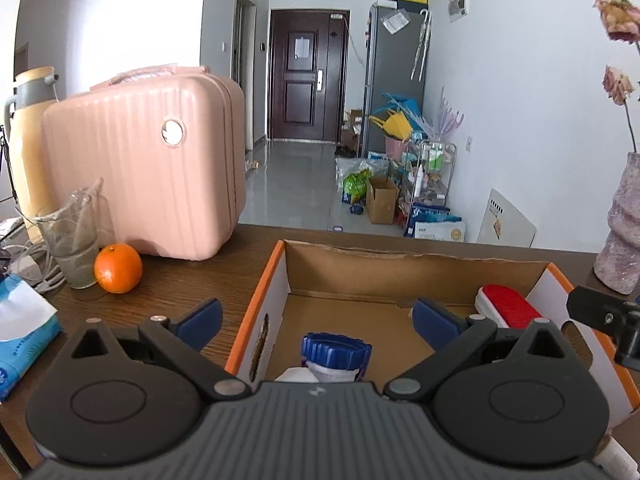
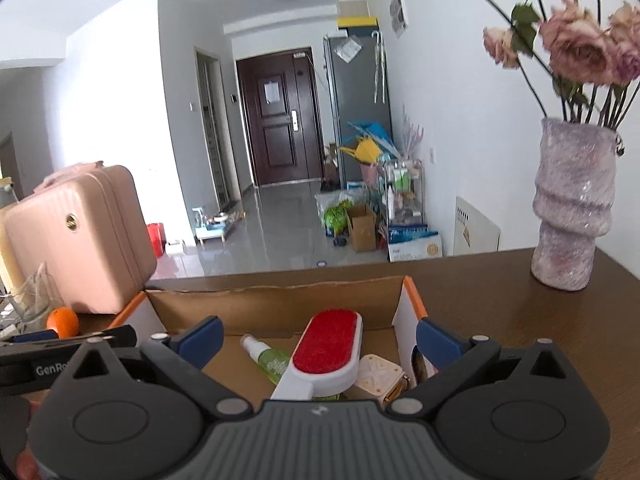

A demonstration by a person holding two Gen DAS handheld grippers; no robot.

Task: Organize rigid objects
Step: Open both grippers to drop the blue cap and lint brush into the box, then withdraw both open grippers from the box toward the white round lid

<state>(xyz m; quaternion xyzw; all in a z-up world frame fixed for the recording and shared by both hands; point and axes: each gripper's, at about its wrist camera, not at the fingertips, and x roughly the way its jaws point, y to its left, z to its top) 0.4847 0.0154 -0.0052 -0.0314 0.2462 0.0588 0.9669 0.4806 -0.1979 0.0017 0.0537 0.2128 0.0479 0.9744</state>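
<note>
An open cardboard box (image 1: 400, 276) with orange edges sits on the brown table. In the left wrist view my left gripper (image 1: 318, 320) stands open above the box's left half, over a white bottle with a blue cap (image 1: 336, 354) that nothing grips. A red-and-white lint brush (image 1: 506, 306) lies at the box's right. In the right wrist view my right gripper (image 2: 318, 338) is open above the box (image 2: 276, 300), over the lint brush (image 2: 326, 350), a green spray bottle (image 2: 266, 358) and a cream square case (image 2: 378, 376). Neither gripper holds anything.
A pink hard case (image 1: 148, 164), a glass cup (image 1: 72, 240), an orange (image 1: 118, 268), a beige thermos (image 1: 28, 136) and a tissue pack (image 1: 20, 332) stand left of the box. A mauve vase (image 2: 572, 204) of dried roses stands at the table's right. The table's far edge drops off behind the box.
</note>
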